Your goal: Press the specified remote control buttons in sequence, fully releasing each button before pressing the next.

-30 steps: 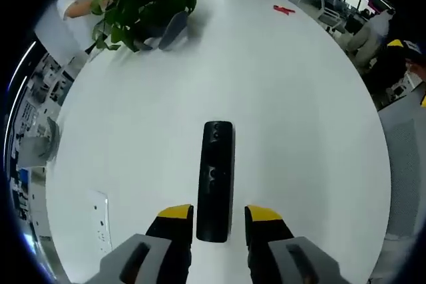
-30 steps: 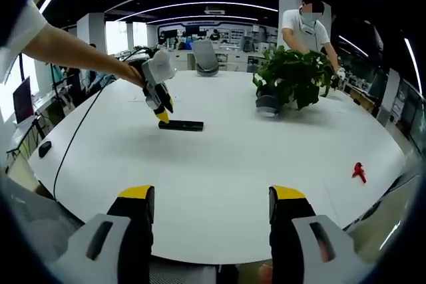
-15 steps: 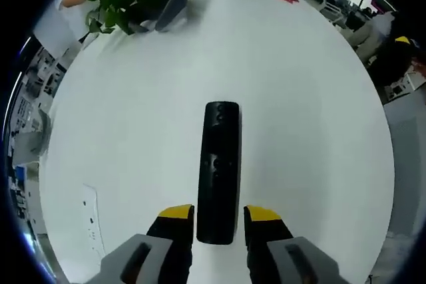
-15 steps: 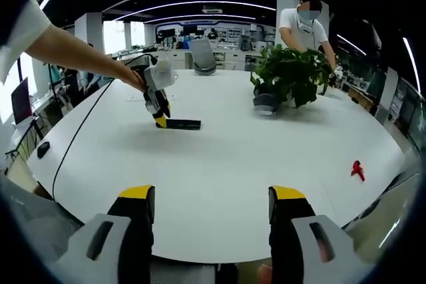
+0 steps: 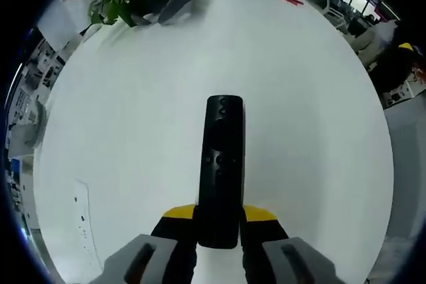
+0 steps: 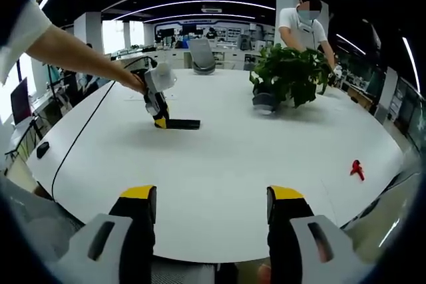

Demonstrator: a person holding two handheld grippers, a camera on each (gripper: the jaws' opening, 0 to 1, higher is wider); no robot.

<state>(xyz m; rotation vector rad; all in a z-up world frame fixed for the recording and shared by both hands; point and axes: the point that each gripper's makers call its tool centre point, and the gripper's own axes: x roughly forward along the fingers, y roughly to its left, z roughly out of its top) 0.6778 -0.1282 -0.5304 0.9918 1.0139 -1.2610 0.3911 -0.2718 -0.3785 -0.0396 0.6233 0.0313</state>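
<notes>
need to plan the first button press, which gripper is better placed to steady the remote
Left. The left gripper already has its jaws on either side of the remote's near end, while the right gripper hangs open at the table edge, well away from it.

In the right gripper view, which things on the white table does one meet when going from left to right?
left gripper → remote control → potted plant → small red object

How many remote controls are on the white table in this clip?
1. The black remote control lies flat on the white table, its near end between the left gripper jaws; the right gripper view shows the same one across the table.
</notes>
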